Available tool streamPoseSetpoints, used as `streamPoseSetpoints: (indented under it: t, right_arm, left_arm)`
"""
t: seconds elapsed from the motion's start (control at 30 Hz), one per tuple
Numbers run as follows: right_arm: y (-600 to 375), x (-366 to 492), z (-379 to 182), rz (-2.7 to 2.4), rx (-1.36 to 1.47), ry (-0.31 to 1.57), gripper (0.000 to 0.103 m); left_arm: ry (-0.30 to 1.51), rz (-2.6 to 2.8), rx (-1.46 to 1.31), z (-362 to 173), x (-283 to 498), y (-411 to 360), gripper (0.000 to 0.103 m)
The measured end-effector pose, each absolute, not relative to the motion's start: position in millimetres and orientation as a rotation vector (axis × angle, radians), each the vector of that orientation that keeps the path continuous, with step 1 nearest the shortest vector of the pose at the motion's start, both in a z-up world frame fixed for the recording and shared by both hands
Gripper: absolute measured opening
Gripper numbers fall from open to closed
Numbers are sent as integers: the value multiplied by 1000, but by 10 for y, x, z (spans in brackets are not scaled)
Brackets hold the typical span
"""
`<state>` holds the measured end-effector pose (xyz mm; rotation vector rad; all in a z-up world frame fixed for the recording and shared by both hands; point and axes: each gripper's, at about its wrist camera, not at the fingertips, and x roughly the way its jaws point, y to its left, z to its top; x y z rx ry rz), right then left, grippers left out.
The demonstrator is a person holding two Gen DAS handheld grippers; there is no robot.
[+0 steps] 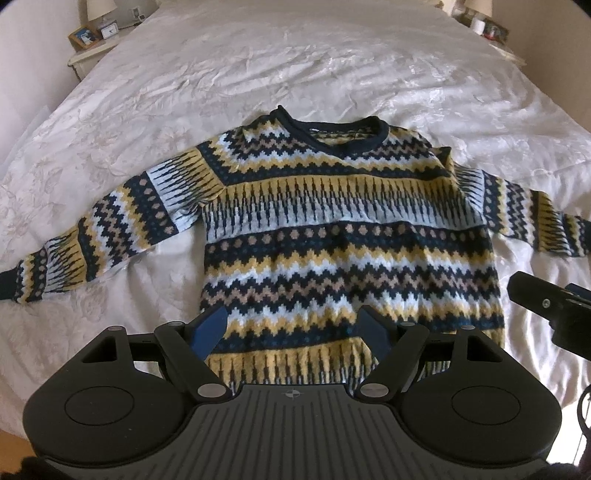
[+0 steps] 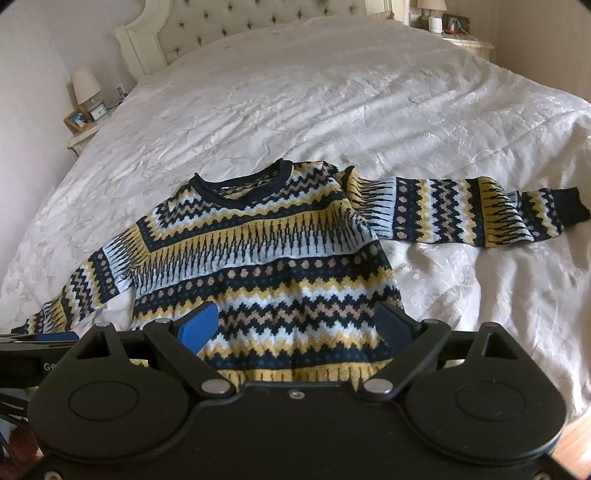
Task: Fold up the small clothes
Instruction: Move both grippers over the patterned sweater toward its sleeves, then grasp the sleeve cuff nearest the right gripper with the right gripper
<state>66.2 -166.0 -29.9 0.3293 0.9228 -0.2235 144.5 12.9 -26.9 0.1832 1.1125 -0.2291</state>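
Observation:
A knitted sweater (image 1: pixel 332 236) with navy, yellow, pale blue and tan zigzag bands lies flat and face up on the bed, collar away from me, both sleeves spread out sideways. It also shows in the right wrist view (image 2: pixel 266 266). My left gripper (image 1: pixel 291 328) is open and empty, held above the sweater's bottom hem. My right gripper (image 2: pixel 299 325) is open and empty, above the hem towards its right side. The right gripper's body shows at the right edge of the left wrist view (image 1: pixel 546 306). The left gripper's blue tip (image 2: pixel 55 336) shows at the left of the right wrist view.
The white bedspread (image 1: pixel 295 66) covers a wide bed. A tufted headboard (image 2: pixel 221 26) stands at the far end. Bedside tables with a lamp (image 2: pixel 85 85), a picture frame (image 2: pixel 77 120) and small items stand on both sides. Wooden floor (image 2: pixel 569 454) shows at the near edge.

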Motion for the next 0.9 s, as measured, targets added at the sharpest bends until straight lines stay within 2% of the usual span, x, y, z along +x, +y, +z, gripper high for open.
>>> streamPoseSetpoints:
  t: [0.2, 0.3, 0.63, 0.9]
  right_arm:
    - [-2124, 803, -446, -209, 378, 936, 91]
    - [-2443, 853, -565, -208, 391, 938, 84]
    - [-3995, 840, -931, -444, 392, 932, 77]
    - [-5113, 854, -1085, -614, 237, 958, 75]
  left_arm:
    - [1115, -194, 165, -296, 1543, -183, 76]
    - [1100, -184, 125, -295, 1568, -339, 71]
    - [1072, -128, 106, -333, 1606, -860, 70]
    - [1102, -80, 95, -378, 1627, -1092, 69]
